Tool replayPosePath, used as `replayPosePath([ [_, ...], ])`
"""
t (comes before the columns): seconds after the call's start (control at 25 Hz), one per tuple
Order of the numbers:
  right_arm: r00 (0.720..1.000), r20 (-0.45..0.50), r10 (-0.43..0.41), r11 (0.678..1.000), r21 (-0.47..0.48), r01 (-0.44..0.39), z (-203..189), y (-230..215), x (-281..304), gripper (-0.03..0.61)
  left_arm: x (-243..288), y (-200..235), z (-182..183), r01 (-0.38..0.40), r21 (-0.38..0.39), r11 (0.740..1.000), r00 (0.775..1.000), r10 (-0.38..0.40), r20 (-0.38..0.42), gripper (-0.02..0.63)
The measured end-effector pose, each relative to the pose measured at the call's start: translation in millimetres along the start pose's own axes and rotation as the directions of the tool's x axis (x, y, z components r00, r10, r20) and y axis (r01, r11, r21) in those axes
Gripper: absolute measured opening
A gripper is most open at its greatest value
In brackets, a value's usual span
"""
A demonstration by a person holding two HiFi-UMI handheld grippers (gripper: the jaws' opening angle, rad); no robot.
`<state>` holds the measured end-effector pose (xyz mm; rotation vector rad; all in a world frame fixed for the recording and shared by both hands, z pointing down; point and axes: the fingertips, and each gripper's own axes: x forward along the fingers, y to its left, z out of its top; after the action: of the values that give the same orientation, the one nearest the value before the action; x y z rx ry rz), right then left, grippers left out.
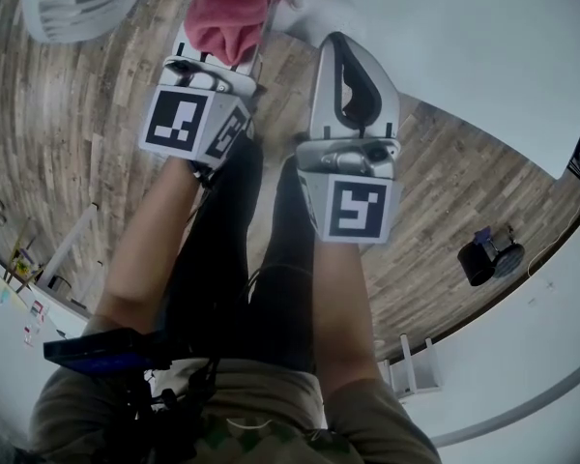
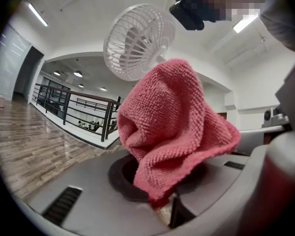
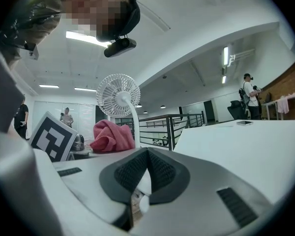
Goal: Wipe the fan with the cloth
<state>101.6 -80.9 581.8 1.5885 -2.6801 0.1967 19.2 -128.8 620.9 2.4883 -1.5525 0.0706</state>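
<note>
At the top of the head view, left tool (image 1: pixel 224 54) clamps a bunched pink terry cloth (image 1: pixel 230 15), near the white round caged fan (image 1: pixel 77 3) at upper left. Right tool (image 1: pixel 353 66) sits beside it, over the white tabletop (image 1: pixel 483 56).

Left gripper view: cloth is pinched by one lower fold, the rest flopping loose. Fan is beyond, not touching.

Right gripper view: jaws clenched together, empty.

Risk: the thin grip slips under wiping pressure, or loose cloth snags the grille and tips the fan.
</note>
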Motion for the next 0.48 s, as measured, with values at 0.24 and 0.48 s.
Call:
replayPosePath([
  [0.24, 1.000, 0.002, -0.023, 1.000, 0.016, 0.023, -2.5, -4.6, -1.2, -0.003, 1.8, 0.5, 0.9, 0.017, 0.112, 0.994, 1.000, -0.017, -0.003, 0.087],
  [0.48, 1.000, 0.000, -0.026, 1.000, 0.011, 0.026, -3.9, 0.0, -5.1, -0.003, 0.1, 7.6, -3.4, 0.005, 0.079, 0.997, 1.000, -0.005, -0.009, 0.087],
])
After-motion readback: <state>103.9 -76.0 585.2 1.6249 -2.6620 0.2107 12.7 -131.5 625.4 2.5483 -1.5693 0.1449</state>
